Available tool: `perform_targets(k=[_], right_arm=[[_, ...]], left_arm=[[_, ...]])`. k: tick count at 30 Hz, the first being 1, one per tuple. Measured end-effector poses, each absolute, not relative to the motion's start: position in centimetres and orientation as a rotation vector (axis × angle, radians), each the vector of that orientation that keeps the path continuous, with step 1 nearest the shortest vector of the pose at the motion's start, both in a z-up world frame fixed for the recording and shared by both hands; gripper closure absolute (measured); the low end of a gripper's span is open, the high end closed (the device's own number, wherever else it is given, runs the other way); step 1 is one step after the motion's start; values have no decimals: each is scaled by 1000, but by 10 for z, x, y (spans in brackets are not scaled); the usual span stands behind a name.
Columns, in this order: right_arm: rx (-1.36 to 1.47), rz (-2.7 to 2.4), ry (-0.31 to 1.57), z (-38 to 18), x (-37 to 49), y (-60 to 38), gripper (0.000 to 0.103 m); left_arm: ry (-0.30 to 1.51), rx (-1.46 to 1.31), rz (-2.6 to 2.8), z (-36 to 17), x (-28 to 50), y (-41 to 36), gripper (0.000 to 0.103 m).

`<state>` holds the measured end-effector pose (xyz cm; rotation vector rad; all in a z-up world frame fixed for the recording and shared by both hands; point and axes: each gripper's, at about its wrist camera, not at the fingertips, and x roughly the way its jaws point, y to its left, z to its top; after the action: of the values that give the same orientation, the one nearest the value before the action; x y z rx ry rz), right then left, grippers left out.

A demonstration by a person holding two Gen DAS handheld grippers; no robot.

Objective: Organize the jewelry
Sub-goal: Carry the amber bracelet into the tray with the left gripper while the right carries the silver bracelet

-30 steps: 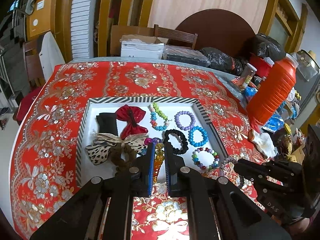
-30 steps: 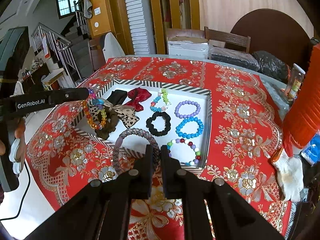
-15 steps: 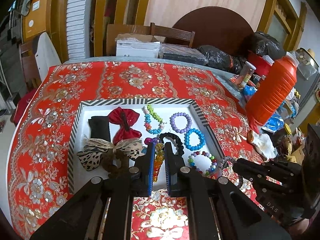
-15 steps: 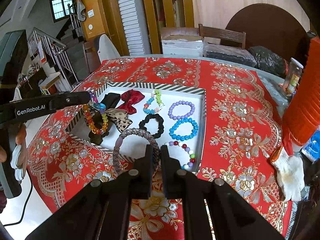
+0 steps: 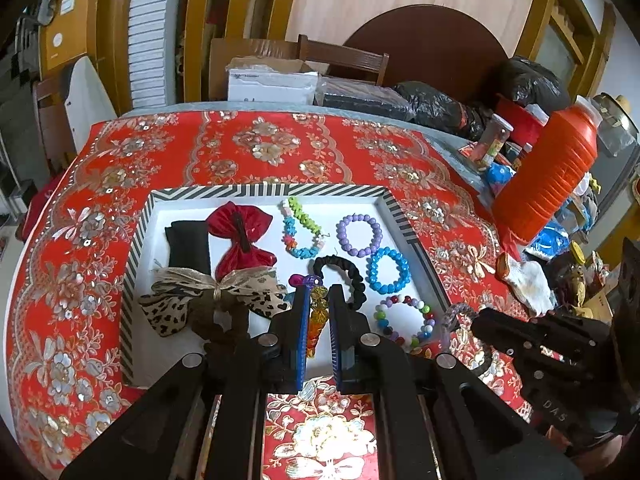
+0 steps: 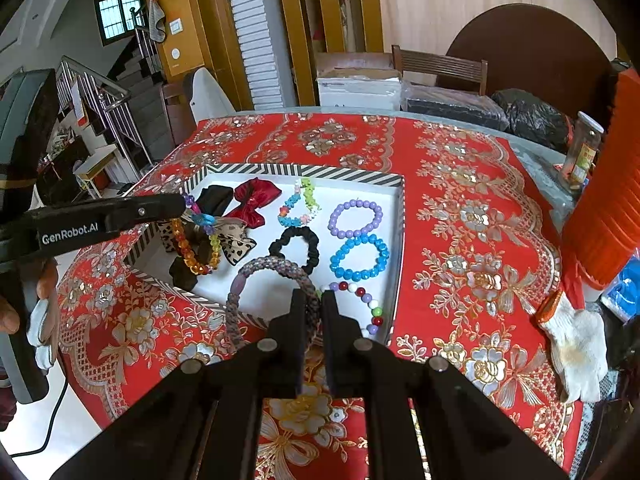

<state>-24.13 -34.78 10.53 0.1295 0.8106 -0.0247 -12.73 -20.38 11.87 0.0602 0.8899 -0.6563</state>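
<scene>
my left gripper (image 5: 318,312) pinches amber bead bracelet (image 6: 196,248) — light, floppy, grip beads | right gripper (image 6: 308,308) clamps grey-purple braided ring (image 6: 264,280) over striped tray (image 6: 304,170) — soft

I see a red tablecloth (image 5: 100,184) with silver-gold flowers at nine o'clock, a white tray (image 5: 260,191) edged in black-and-white stripes, a red bow (image 5: 240,236), a leopard-print bow (image 5: 212,292), a lilac bracelet (image 5: 359,235), a blue bracelet (image 5: 389,270) and, at three o'clock, an orange jug (image 5: 548,184).
</scene>
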Motion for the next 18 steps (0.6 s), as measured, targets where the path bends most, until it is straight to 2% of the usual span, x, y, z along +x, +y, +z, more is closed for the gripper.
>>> perform_targets(k=[18], right_arm=[[136, -23, 809, 111, -226, -353, 96]], left_arm=[[909, 47, -598, 103, -108, -194, 99]])
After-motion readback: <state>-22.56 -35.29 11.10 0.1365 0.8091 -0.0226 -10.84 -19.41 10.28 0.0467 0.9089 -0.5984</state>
